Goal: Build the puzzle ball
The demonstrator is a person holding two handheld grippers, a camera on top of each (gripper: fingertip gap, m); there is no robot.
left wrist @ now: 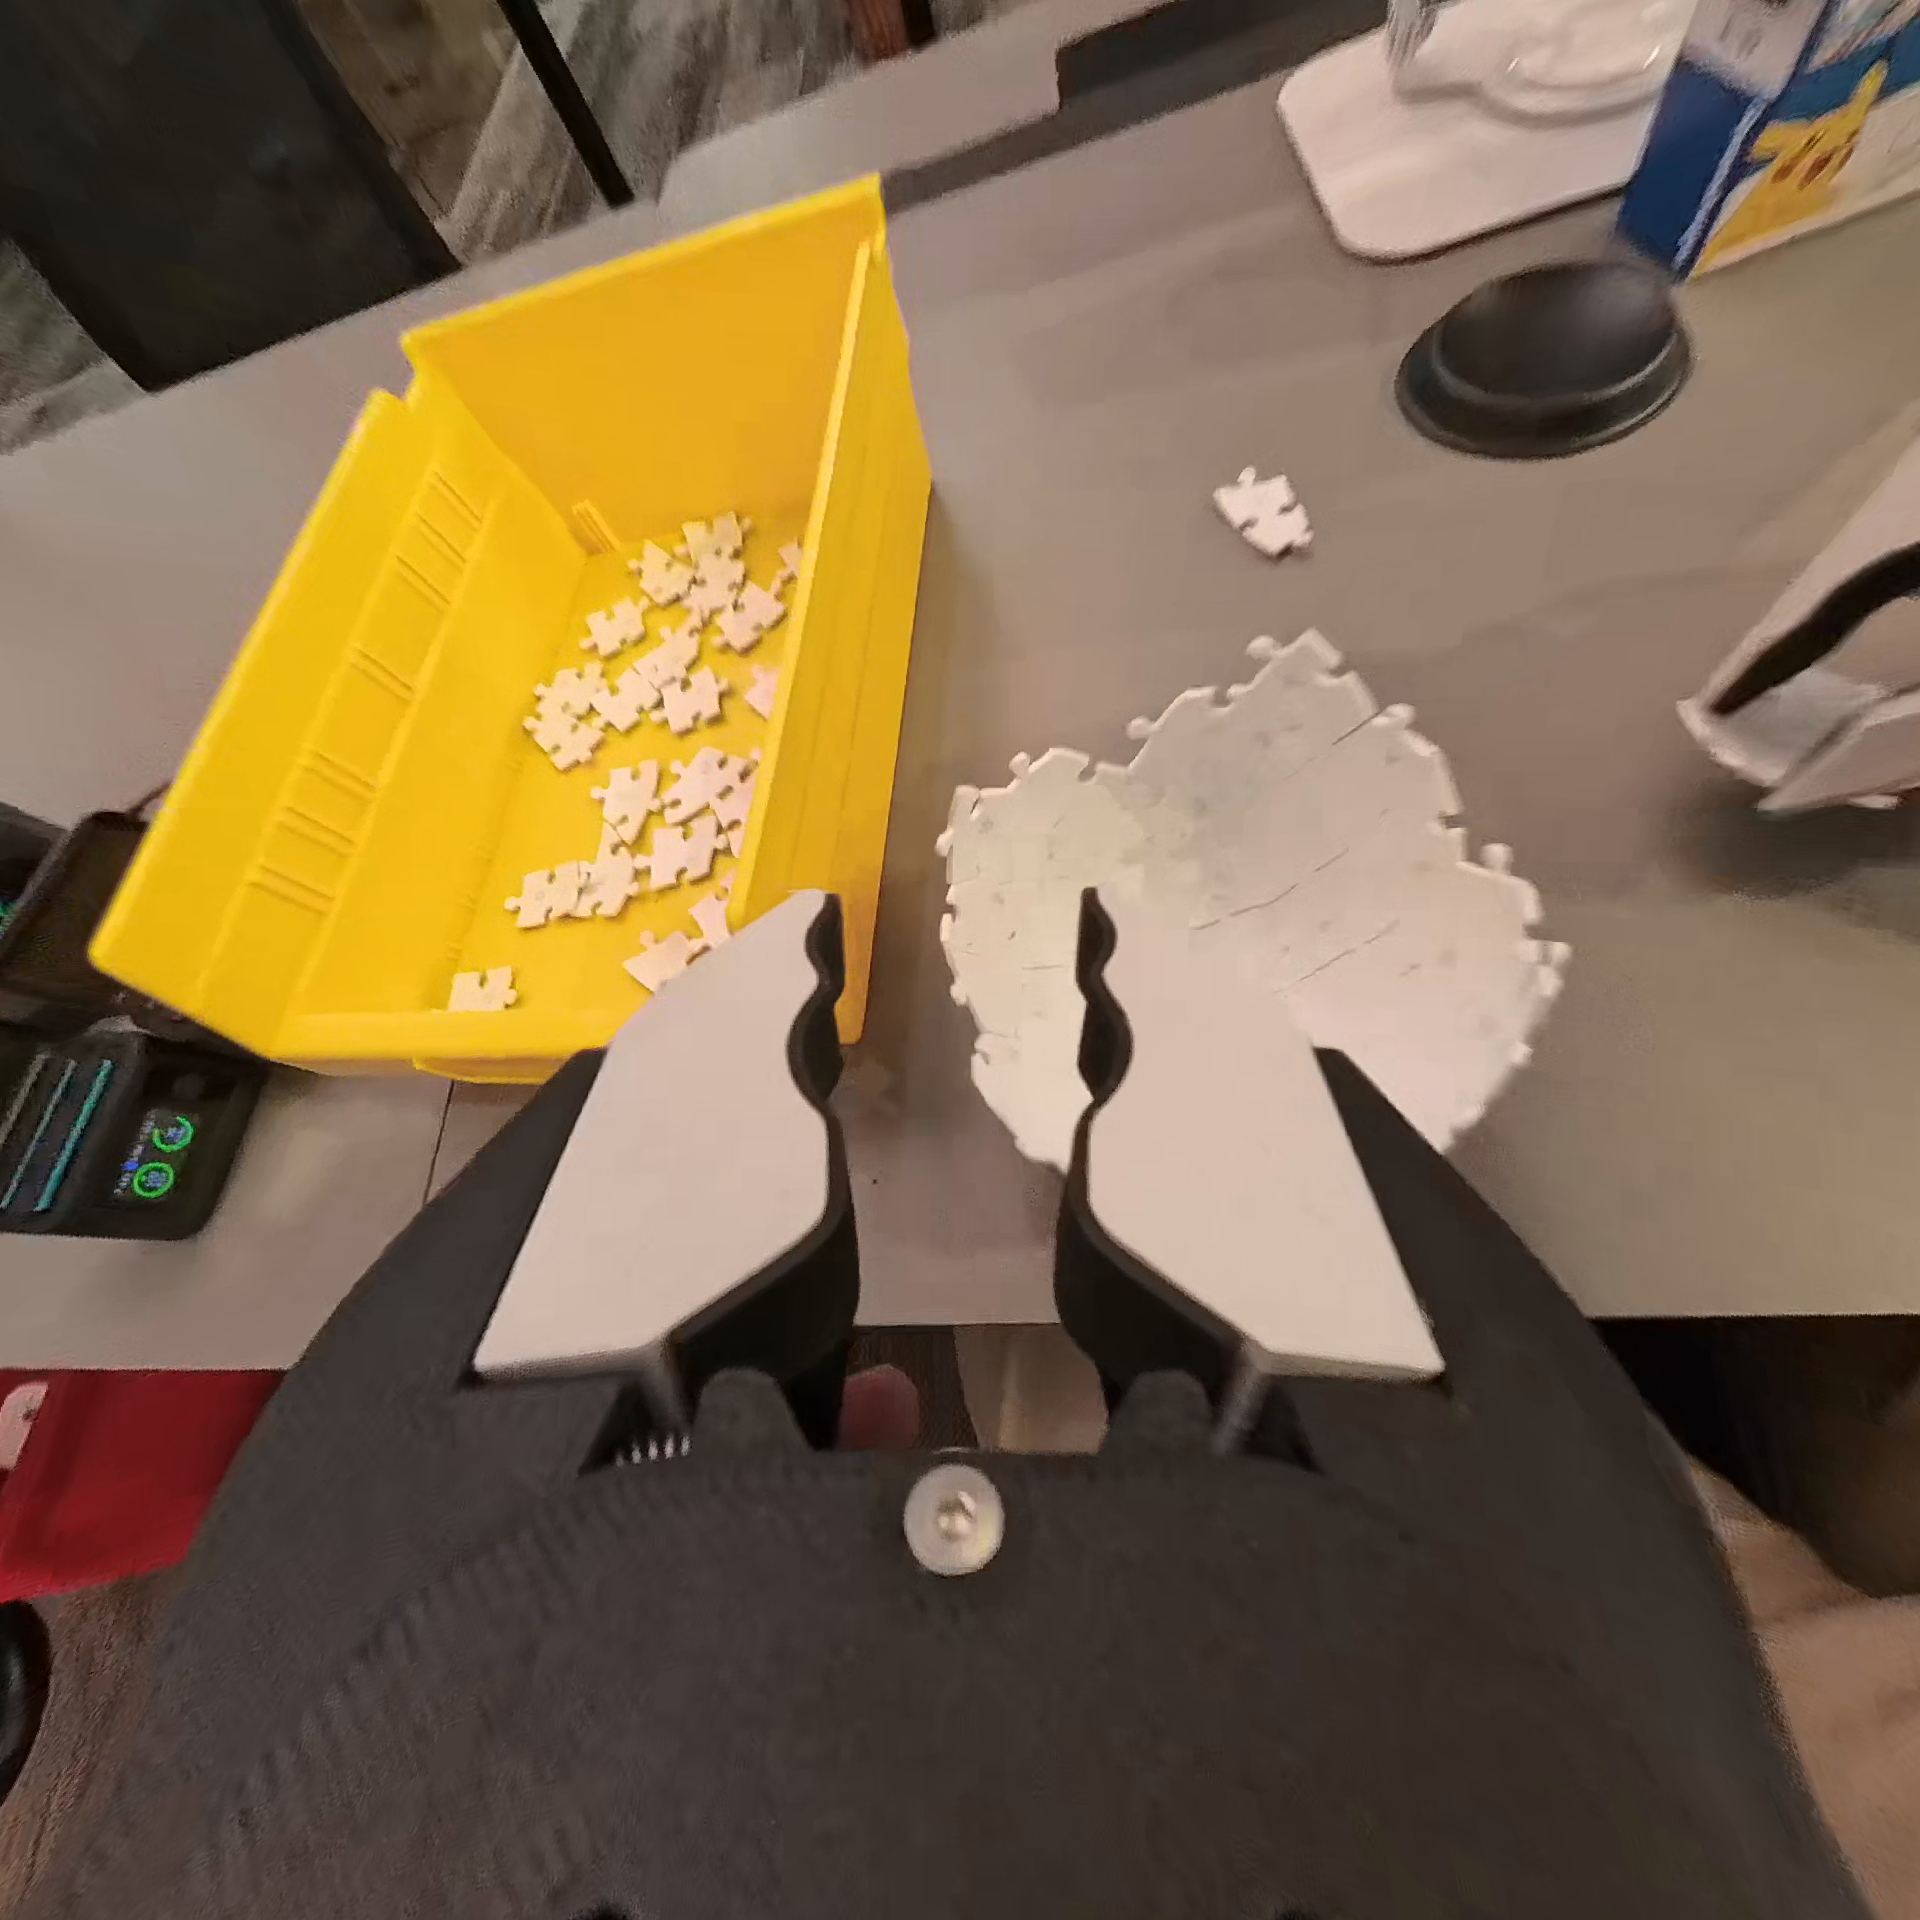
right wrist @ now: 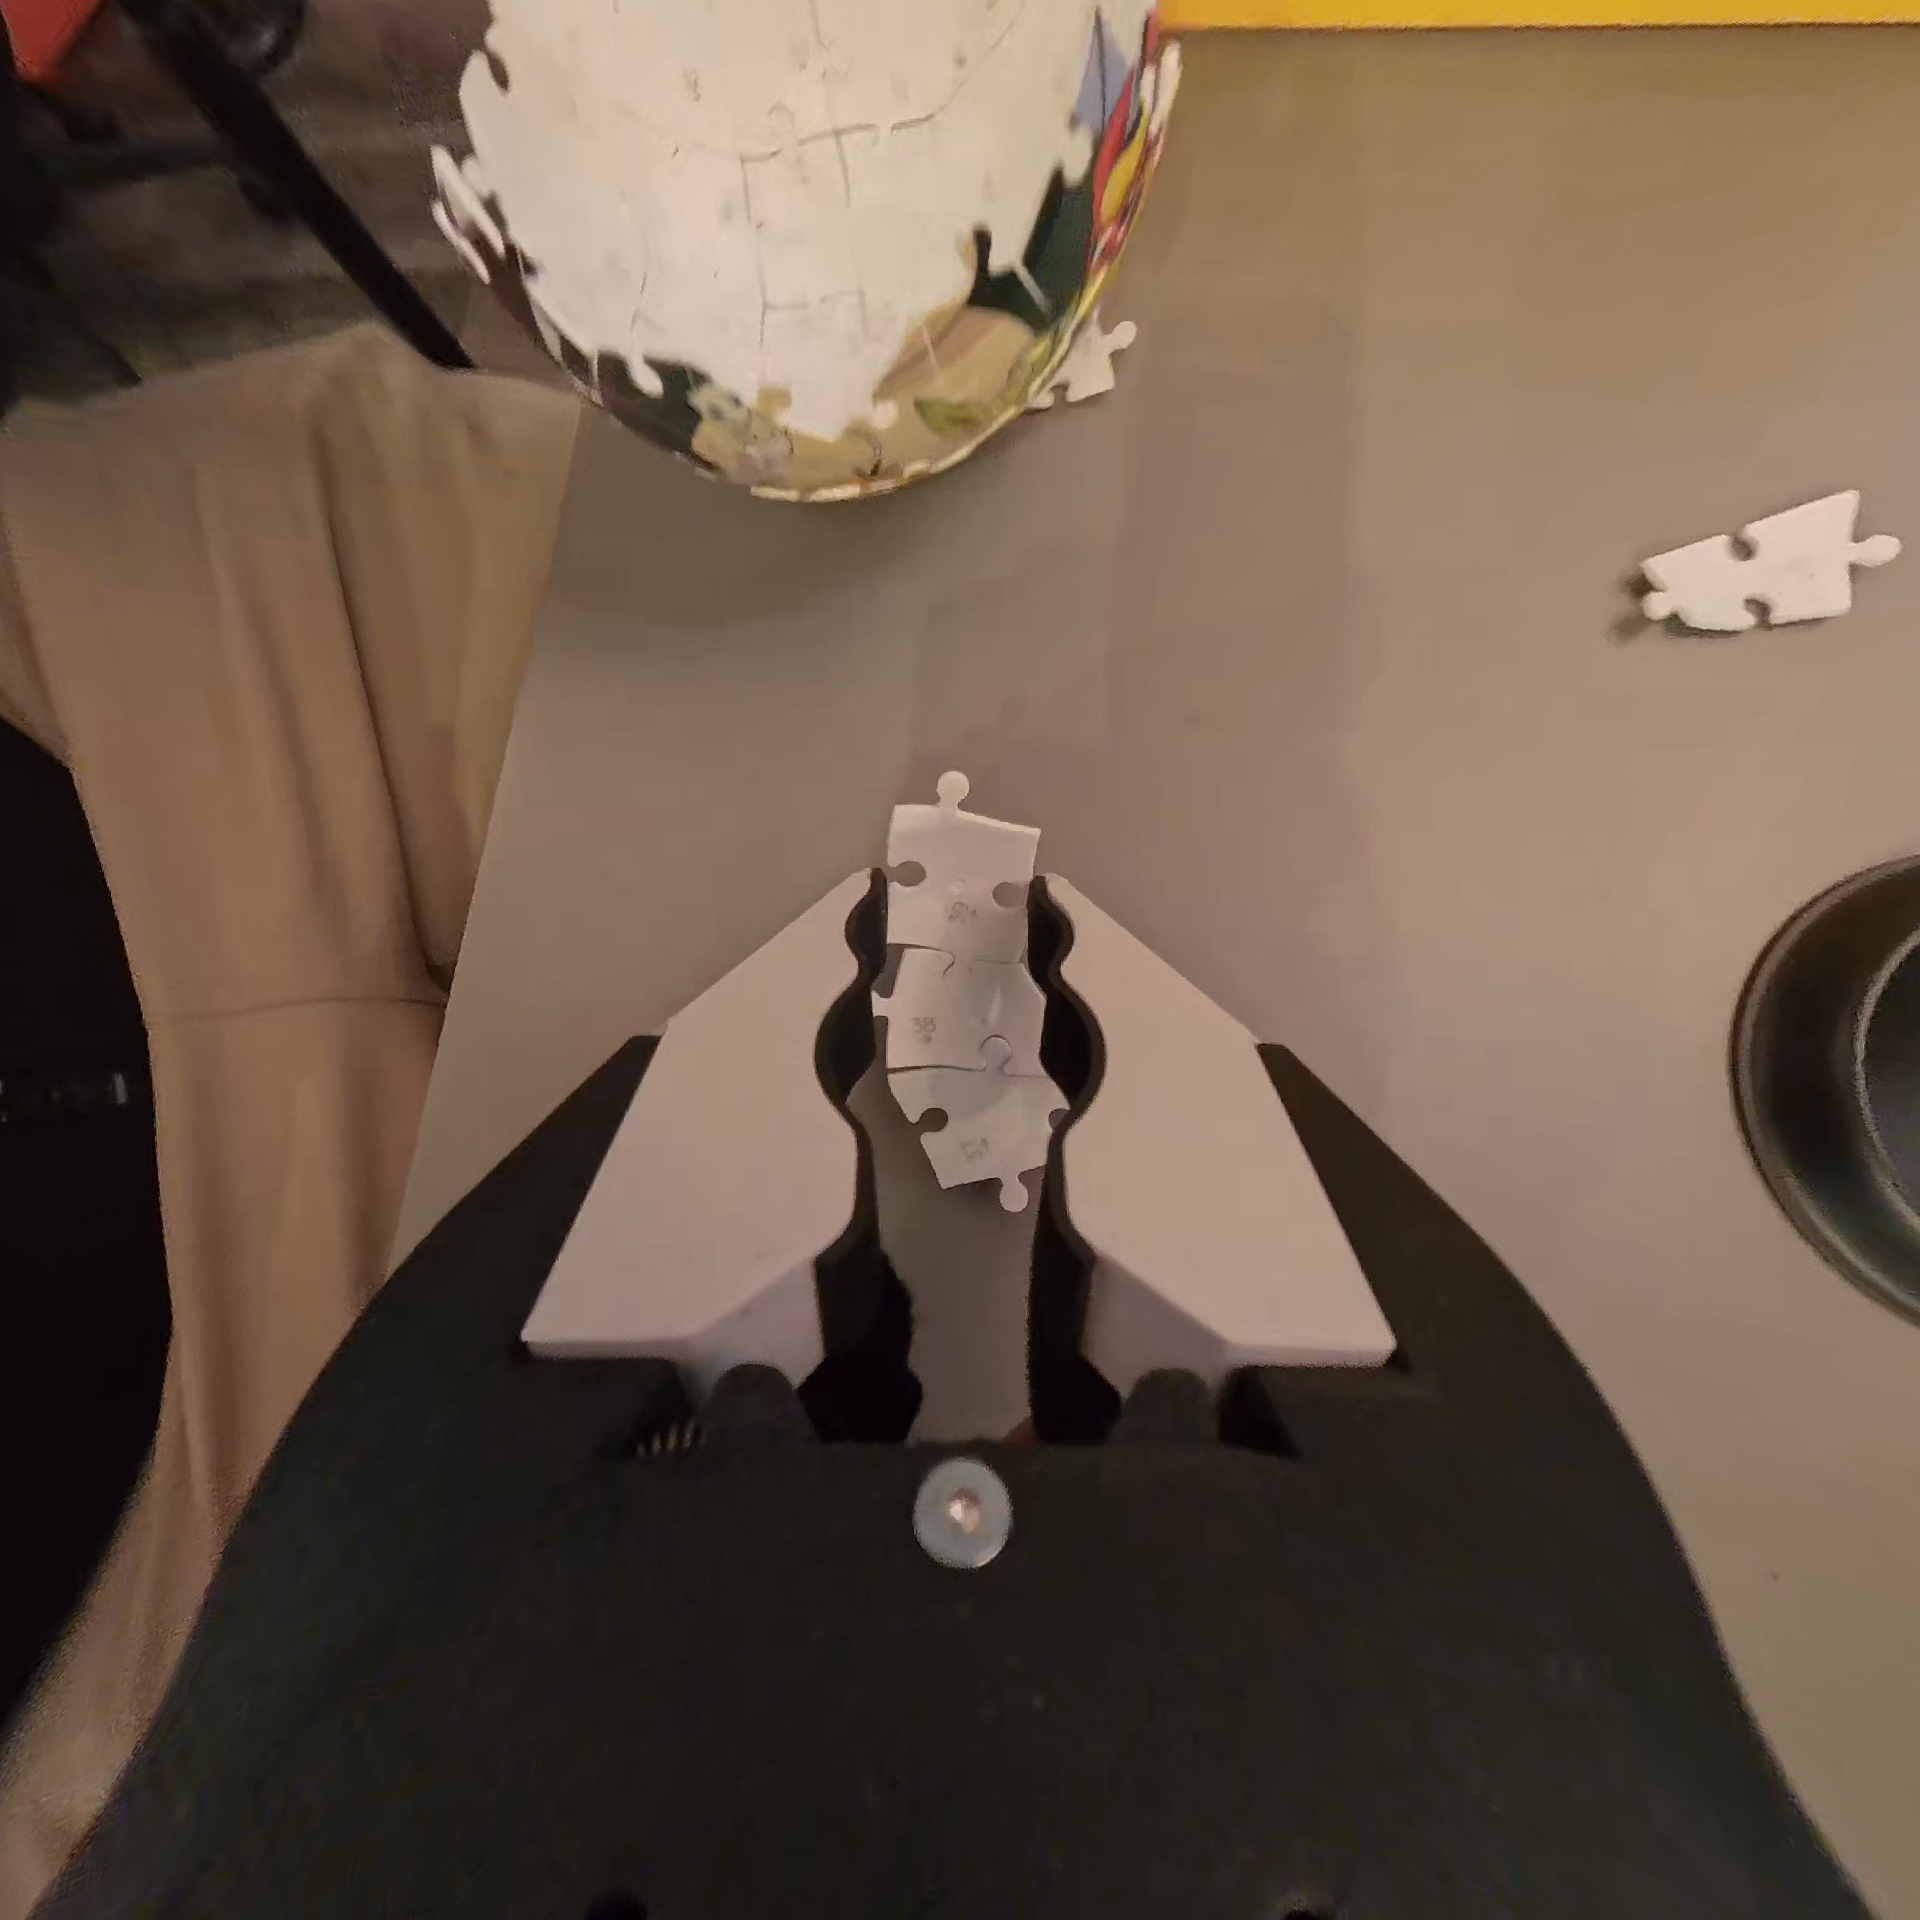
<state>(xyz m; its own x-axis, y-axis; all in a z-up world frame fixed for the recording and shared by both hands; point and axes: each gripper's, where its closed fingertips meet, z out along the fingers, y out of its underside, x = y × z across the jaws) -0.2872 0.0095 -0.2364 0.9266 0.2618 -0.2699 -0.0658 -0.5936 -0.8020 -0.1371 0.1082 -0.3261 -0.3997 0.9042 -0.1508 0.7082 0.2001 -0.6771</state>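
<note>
The half-built puzzle ball lies on the grey table as an open white bowl, hollow side up; the right wrist view shows it with its printed outside at the lower rim. My left gripper is open and empty, above the ball's near left edge. My right gripper is shut on a strip of three joined white pieces, held above the table short of the ball. It shows at the right edge of the left wrist view. A joined pair of pieces lies loose on the table.
A yellow bin with several loose white pieces stands left of the ball. A black round stand sits at the back right, also in the right wrist view. A blue and yellow box and a white base stand behind. Electronic devices lie left. The left gripper's tips are roughly 20 cm from the right gripper's. To the white base: right tips about 30 cm, left tips about 45 cm.
</note>
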